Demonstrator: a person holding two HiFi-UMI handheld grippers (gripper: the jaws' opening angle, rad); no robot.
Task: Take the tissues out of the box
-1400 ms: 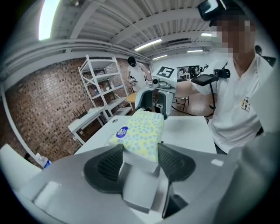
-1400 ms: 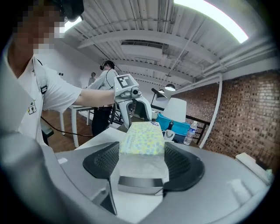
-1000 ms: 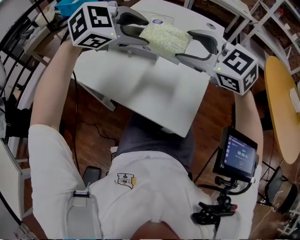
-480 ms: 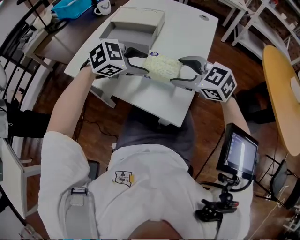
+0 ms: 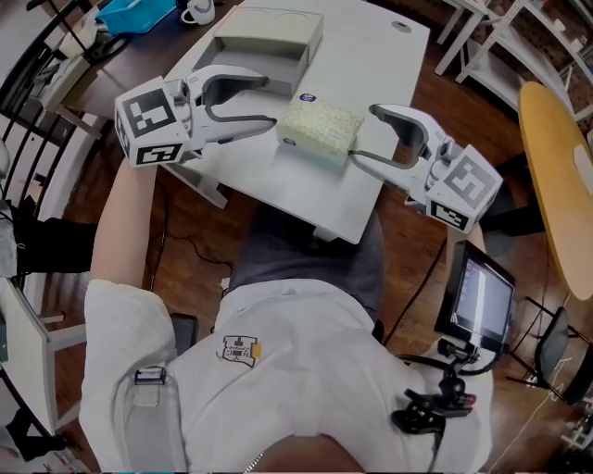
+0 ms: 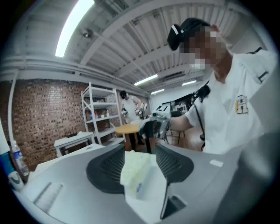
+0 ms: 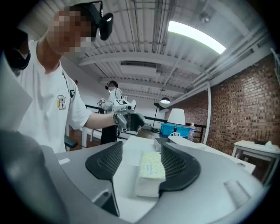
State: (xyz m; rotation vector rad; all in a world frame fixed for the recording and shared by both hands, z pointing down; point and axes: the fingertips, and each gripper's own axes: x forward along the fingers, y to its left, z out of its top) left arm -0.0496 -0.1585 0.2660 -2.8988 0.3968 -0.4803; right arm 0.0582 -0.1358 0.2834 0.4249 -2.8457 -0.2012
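A white desk (image 5: 371, 65) stretches away in front of the person. An open grey box (image 5: 264, 42) sits at its far side. The left hand-held gripper (image 5: 271, 104) reaches in from 9 o'clock and the right hand-held gripper (image 5: 361, 132) from 3 o'clock. Both have wide jaws that are closing, and neither yet presses on anything. Between them the tissue pack (image 5: 318, 130) lies flat on the desk, out of the box, which stands at its 11 o'clock. One end of the pack sits between each pair of jaws.

blue tub (image 5: 139, 11) | white mug (image 5: 197, 12) | round yellow table (image 5: 556, 185) | screen (image 5: 480, 301)
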